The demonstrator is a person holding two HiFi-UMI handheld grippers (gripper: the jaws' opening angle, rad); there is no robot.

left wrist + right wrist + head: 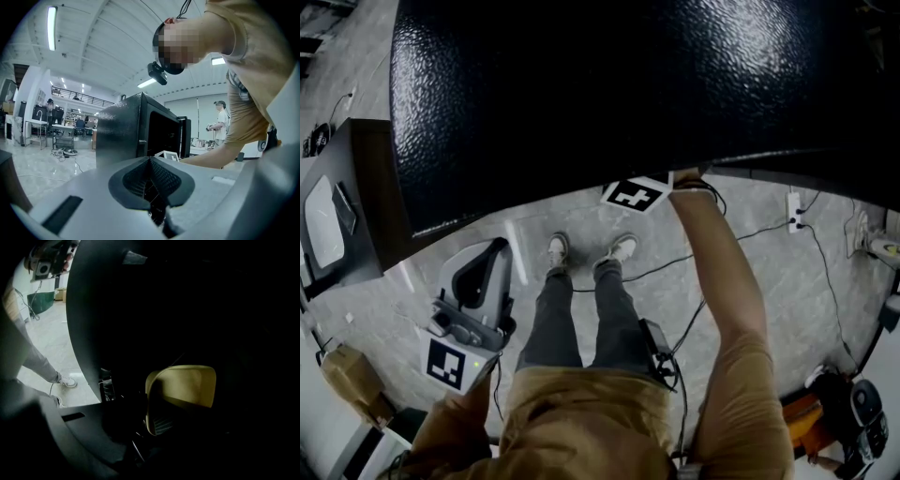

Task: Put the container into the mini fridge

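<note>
Under the head camera the black mini fridge (pixel 581 94) is filling the upper half of the picture with its pebbled top, so this view is not showing what is inside. Below it the grey floor (pixel 750 216) is carrying loose cables, and the person's legs (pixel 581 319) are standing close to the fridge. The right arm (pixel 722 272) is reaching under the fridge's front edge, and only the marker cube (pixel 635 194) of its tongs is showing there.

From the side, the left gripper view is giving the fridge with its door open and a dark cavity. It is also showing that the left tongs (pixel 151 171) are pressing together with nothing between them, held away from the fridge.

Only the right gripper view is looking into the cavity. The right tongs (pixel 147 420) are clamping on the near edge of the container (pixel 183 385) inside the dark fridge. The container is looking pale yellow and half clear, with rounded corners. Whether it is resting on a shelf I cannot tell.
</note>
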